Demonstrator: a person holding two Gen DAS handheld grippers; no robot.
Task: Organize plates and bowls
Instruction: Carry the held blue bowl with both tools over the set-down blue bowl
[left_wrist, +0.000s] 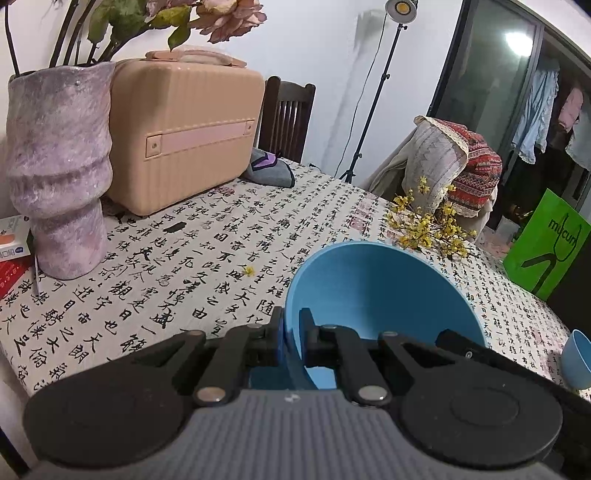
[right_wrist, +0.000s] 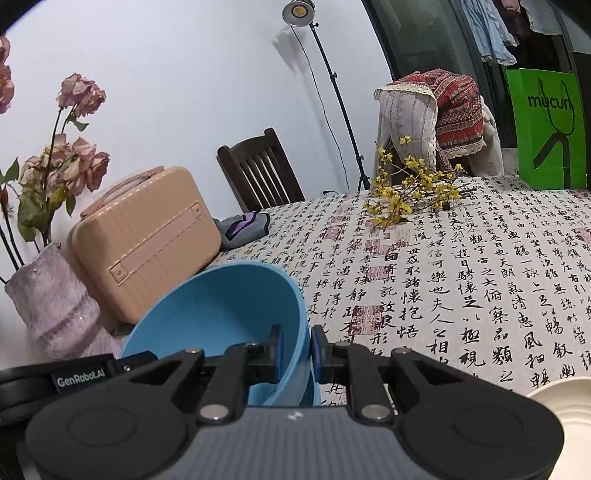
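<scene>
Item: one large sky-blue plastic bowl (left_wrist: 384, 295), tilted, lifted above the calligraphy-print tablecloth (left_wrist: 184, 266). Your left gripper (left_wrist: 291, 339) is clamped on its left rim, one finger inside, one outside. Your right gripper (right_wrist: 295, 354) pinches the opposite rim the same way.

Also on the table: a small sky-blue bowl (left_wrist: 578, 363) at the right edge of the left view; a cream ridged plate (right_wrist: 565, 402) near your right gripper; a mauve flocked vase (left_wrist: 59, 170); a peach hard-shell case (left_wrist: 184, 136); a sprig of yellow blossoms (right_wrist: 410, 192).
</scene>
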